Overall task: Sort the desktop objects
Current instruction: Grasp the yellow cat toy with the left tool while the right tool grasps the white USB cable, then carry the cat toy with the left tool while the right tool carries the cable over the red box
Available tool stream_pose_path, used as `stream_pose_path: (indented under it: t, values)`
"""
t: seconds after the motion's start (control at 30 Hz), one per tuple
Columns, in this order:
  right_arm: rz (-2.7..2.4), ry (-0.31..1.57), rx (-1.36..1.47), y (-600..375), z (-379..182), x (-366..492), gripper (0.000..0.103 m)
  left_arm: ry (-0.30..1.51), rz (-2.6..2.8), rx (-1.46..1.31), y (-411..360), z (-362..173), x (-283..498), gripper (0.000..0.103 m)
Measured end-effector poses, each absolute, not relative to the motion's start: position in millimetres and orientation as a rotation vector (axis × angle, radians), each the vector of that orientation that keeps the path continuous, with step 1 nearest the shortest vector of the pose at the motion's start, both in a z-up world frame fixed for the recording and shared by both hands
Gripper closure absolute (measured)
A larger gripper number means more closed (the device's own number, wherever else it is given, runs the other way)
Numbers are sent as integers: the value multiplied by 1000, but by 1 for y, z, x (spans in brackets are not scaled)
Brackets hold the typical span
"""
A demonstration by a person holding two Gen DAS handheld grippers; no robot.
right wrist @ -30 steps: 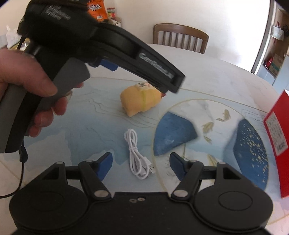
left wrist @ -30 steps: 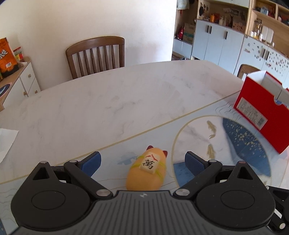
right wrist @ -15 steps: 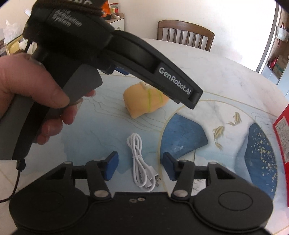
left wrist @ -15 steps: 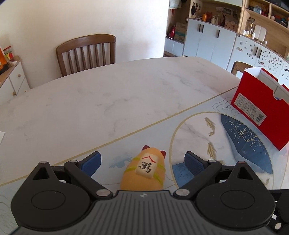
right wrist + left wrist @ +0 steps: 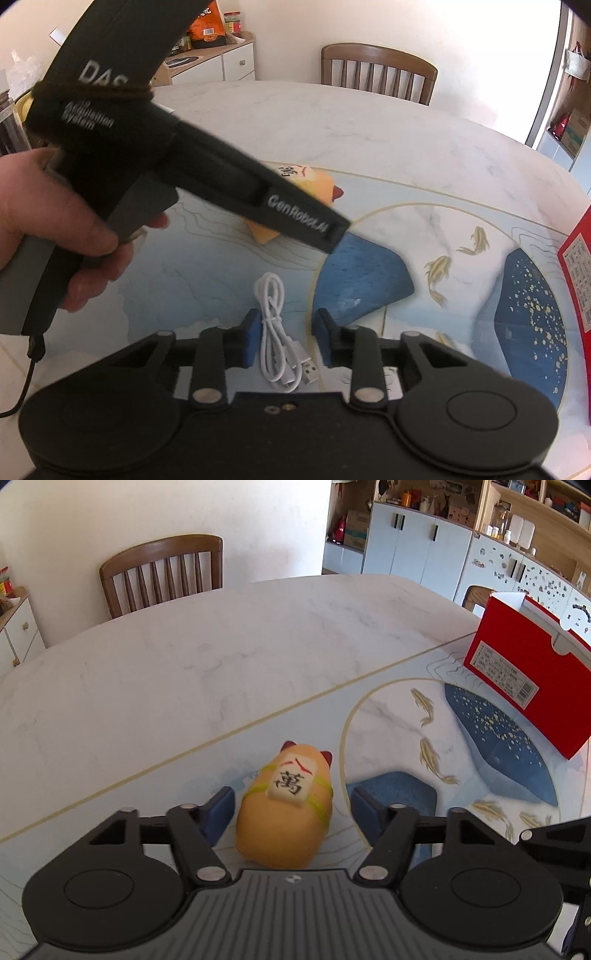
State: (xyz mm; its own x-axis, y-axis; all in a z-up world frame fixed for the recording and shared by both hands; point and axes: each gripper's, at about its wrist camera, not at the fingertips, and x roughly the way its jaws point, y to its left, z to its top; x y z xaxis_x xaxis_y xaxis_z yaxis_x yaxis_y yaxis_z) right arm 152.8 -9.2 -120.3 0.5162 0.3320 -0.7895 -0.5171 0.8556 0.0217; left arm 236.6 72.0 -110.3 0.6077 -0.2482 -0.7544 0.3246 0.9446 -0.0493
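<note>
An orange lucky-cat toy [image 5: 286, 808] with a white tile on its back lies on the printed mat. My left gripper [image 5: 291, 812] is open, its blue pads on either side of the toy with gaps to both. The toy also shows in the right wrist view [image 5: 314, 184], mostly hidden behind the left gripper's body. A coiled white USB cable [image 5: 279, 332] lies on the mat between the blue pads of my right gripper [image 5: 284, 338], which is open and narrowed around it without touching.
A red open box [image 5: 532, 668] stands on the mat at the right; its edge shows in the right wrist view [image 5: 580, 269]. A wooden chair [image 5: 162, 572] stands behind the marble table [image 5: 221, 646]. Cabinets stand beyond.
Both grippers have moved forward and their jaws have narrowed. The left now straddles the cat toy more closely. The right now has the cable between its pads.
</note>
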Motion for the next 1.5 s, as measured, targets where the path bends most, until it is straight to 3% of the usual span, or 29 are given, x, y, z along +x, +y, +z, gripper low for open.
stream_pose_path:
  t: [0.1,0.17,0.53,1.5]
  values:
    - [497,898,-222,-12,-120,155,89,845,-327,104,71,-109,233,44]
    - [495,903,-212,-14,-119,156,91,842,-308,107,70,-108,232,49]
    - [452,912,-184,-40,-113,159,91,853,-299,104,65,-105,229,56]
    - [389,832,-37,-184,-53,149,91,842,-354,28,-45,-54,169,56]
